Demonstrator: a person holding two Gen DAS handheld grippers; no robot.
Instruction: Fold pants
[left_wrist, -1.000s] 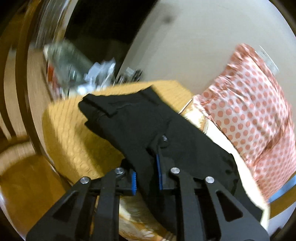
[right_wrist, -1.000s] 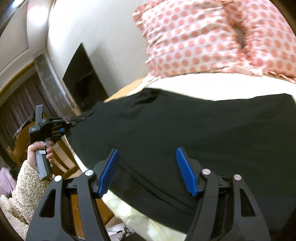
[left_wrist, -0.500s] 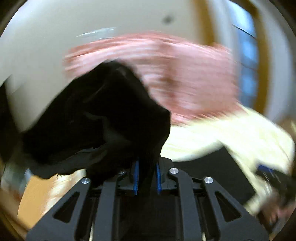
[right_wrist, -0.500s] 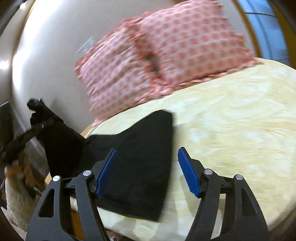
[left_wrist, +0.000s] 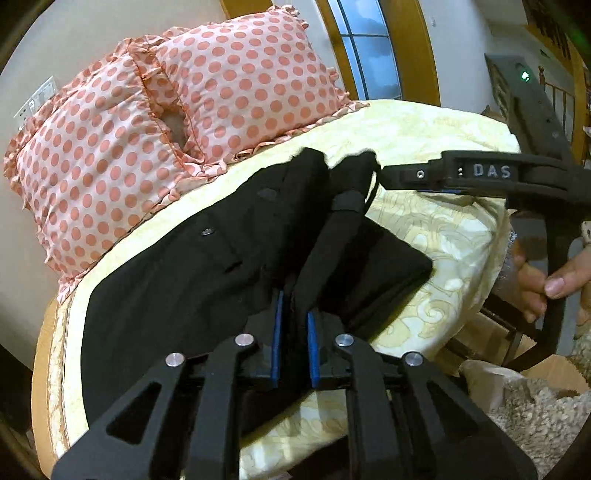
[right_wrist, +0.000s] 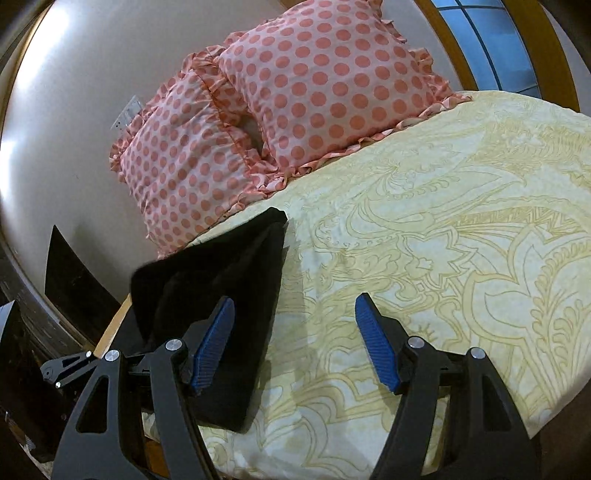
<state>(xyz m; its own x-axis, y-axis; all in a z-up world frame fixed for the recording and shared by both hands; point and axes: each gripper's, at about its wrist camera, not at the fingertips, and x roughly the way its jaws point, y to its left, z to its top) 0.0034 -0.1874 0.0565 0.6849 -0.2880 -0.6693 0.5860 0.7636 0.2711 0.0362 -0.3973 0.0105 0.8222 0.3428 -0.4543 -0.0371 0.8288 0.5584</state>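
The black pants (left_wrist: 192, 273) lie folded on the yellow patterned bed cover (left_wrist: 436, 225). My left gripper (left_wrist: 293, 343) is shut on a bunched edge of the pants and holds that part above the lower layer. In the right wrist view the pants (right_wrist: 236, 280) are a dark folded stack at the left edge of the bed. My right gripper (right_wrist: 295, 347) is open and empty, its left finger over the pants' edge, its right finger over bare cover. It also shows in the left wrist view (left_wrist: 461, 173), beside the raised waistband end.
Two pink polka-dot pillows (right_wrist: 288, 110) lean on the wall at the head of the bed. A wood-framed window (left_wrist: 373, 48) is behind them. The bed cover (right_wrist: 461, 221) stretches to the right. A dark cabinet (right_wrist: 66, 280) stands left of the bed.
My left gripper has swung the held end of the pants from the bed's left side over onto the rest, doubling them. My right gripper has pulled back off the pants to their right edge.
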